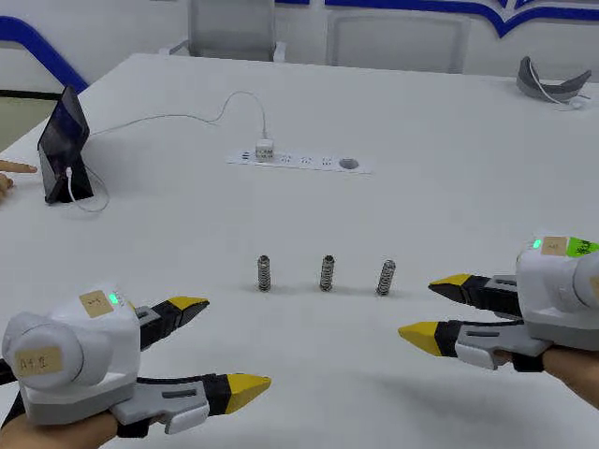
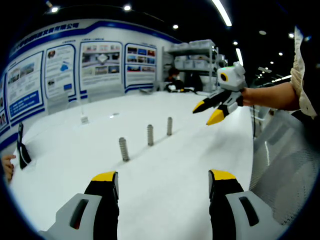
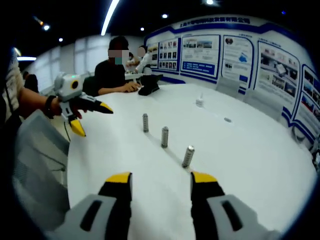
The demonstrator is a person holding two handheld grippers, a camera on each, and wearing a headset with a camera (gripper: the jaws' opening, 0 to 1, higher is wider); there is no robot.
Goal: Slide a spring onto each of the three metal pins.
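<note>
Head view: 3 pins are seen in a row across the middle of the table (image 1: 140, 234), on the near side of the power strip (image 1: 299, 161). The left pin (image 1: 264, 273), middle pin (image 1: 327, 272) and right pin (image 1: 386, 278) all appear already sleeved in springs (image 1: 327, 265), and the right pin leans a little. The left gripper (image 1: 232, 342) is held by the near edge, jaws spread wide, nothing gripped. The right gripper (image 1: 419, 307) is held likewise, near the right pin but clear of it.

Left gripper view: wide, bare jaws are pointed at the row.

Right gripper view: the same is shown, with the leaning pin nearest.

The task is judged done; at most, that lean is to be checked.
</note>
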